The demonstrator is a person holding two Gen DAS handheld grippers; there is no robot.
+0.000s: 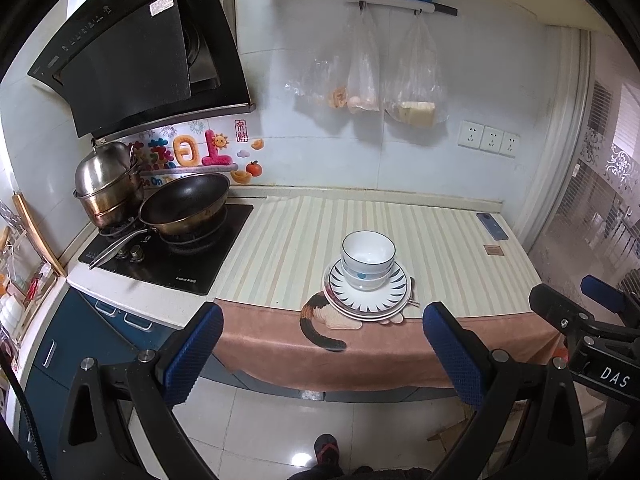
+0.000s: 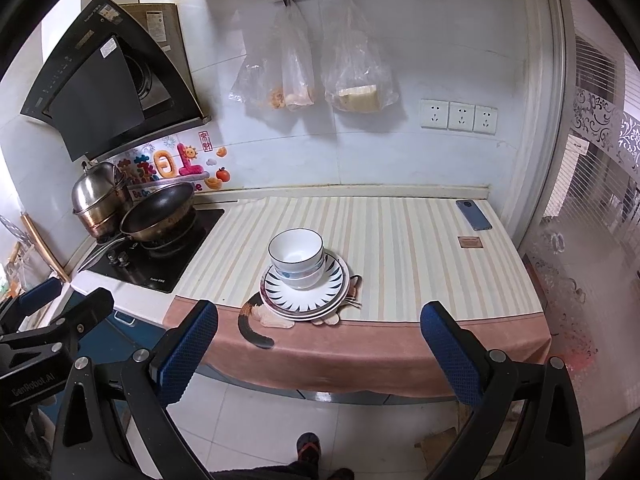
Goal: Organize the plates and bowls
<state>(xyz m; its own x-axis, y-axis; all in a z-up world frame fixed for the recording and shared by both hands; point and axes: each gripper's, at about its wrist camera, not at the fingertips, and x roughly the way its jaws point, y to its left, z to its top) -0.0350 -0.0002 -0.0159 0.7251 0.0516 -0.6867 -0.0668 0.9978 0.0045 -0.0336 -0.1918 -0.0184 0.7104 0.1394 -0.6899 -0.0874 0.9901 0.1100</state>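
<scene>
While both my jaws hang spread and empty, the stack waits.
Bowls (image 1: 368,260) nest on plates (image 1: 367,294) at the table's (image 1: 460,248) near edge, over the cloth's (image 1: 380,348) overhang; I judge that a clumsy nudge or snagged cloth could tip everything floorward.

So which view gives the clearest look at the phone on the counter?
The right wrist view: the phone lies whole at the far right corner of the striped cloth, larger and less warped. The left wrist view also shows the phone, but smaller and more squeezed toward the edge.
</scene>
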